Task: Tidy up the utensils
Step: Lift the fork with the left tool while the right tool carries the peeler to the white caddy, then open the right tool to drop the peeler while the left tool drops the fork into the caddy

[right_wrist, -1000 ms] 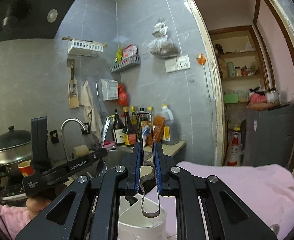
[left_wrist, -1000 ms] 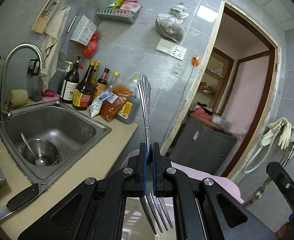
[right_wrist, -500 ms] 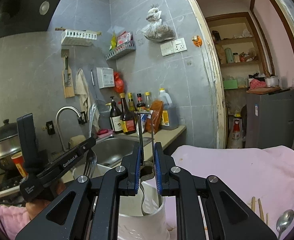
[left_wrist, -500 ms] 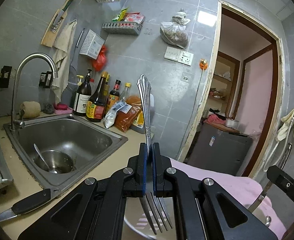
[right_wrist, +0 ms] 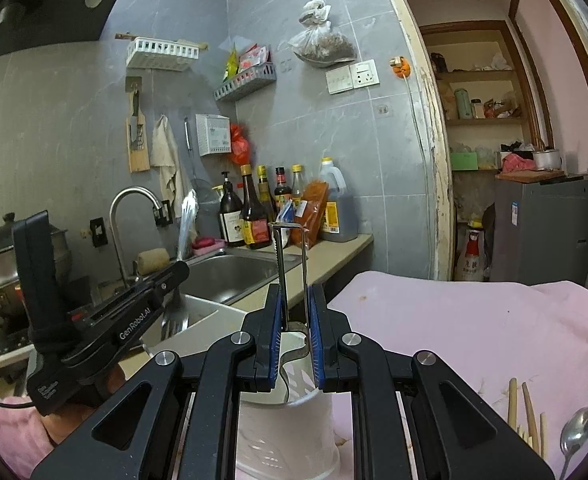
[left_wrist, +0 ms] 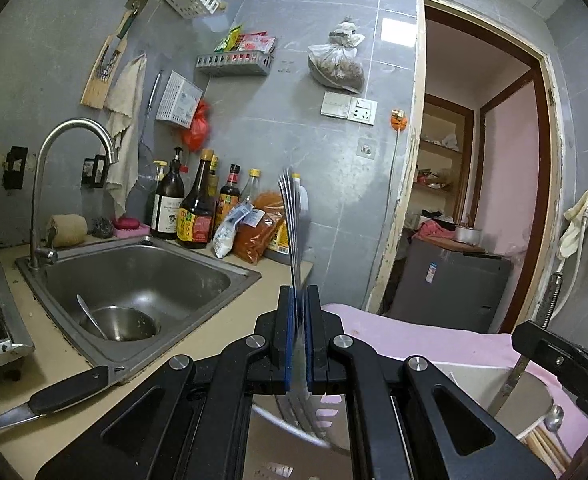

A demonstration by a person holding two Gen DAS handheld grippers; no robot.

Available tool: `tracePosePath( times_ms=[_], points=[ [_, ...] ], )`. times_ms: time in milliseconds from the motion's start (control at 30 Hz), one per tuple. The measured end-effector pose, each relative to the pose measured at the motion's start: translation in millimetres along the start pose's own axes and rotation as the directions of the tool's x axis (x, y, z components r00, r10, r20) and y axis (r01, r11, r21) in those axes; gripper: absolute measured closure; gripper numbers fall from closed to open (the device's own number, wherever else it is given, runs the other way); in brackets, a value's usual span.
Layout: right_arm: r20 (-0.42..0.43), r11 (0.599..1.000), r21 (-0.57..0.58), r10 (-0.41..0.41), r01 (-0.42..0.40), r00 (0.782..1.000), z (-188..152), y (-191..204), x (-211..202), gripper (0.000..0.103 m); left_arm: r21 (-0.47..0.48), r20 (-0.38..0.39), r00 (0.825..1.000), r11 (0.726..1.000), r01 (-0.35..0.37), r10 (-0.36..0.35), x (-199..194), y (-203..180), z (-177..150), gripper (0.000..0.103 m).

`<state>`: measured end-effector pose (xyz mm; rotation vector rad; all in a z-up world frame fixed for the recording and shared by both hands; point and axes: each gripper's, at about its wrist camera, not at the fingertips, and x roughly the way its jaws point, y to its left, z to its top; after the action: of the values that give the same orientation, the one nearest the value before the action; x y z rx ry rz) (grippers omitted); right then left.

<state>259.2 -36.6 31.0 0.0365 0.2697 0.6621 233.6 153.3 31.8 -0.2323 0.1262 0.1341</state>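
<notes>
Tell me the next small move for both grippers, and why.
Probably lower both further: the left gripper holds the silver fork tines-down and the right gripper the metal peeler, both just over the white plastic utensil holder.

Both grippers are black with blue pads and silver screws: right gripper (right_wrist: 296, 336); left gripper (right_wrist: 174, 280) carries white "GenRobot.AI" lettering at lower left.

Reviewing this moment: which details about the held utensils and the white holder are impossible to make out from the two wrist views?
- Fork, left wrist view: motion blur smears it; the left gripper covers its tines.
- Metal peeler, right wrist view: its lower end sits behind the right gripper.
- White holder, right wrist view: the gripper hides its inside, so contents unknown.
- Spoon and chopsticks: cut off by the frame's edge.
</notes>
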Motion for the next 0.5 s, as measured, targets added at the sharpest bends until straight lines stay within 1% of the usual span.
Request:
tracePosePath(
  times_ms=[200, 333, 367, 433, 467, 500],
  points=[
    [-0.017, 1.000, -0.003, 0.001, -0.001, 1.000, -6, 2, 3, 0.092, 0.025, 0.006, 1.000, 1.000, 0.017, -0.017, -7, -3, 0, 0.099],
    [-0.025, 1.000, 0.001, 0.005, -0.005, 1.000, -10, 2, 3, 0.091, -0.005, -0.011, 0.999, 0.999, 0.041, -0.041, -9, 2, 3, 0.098],
    [-0.023, 1.000, 0.002, 0.007, -0.007, 1.000, -10, 2, 3, 0.090, -0.015, -0.016, 0.999, 0.999, 0.046, -0.047, -10, 3, 4, 0.096],
    [-0.025, 1.000, 0.001, 0.011, -0.011, 1.000, -10, 2, 2, 0.089, -0.030, -0.022, 0.998, 0.998, 0.054, -0.055, -13, 5, 7, 0.090],
    [-0.022, 1.000, 0.000, 0.012, -0.012, 1.000, -9, 2, 1, 0.089, -0.037, -0.024, 0.998, 0.998, 0.058, -0.059, -15, 5, 9, 0.082],
    [-0.020, 1.000, 0.001, 0.013, -0.013, 1.000, -8, 3, 0, 0.089, -0.043, -0.023, 0.998, 0.997, 0.062, -0.063, -17, 6, 11, 0.072]
  ],
)
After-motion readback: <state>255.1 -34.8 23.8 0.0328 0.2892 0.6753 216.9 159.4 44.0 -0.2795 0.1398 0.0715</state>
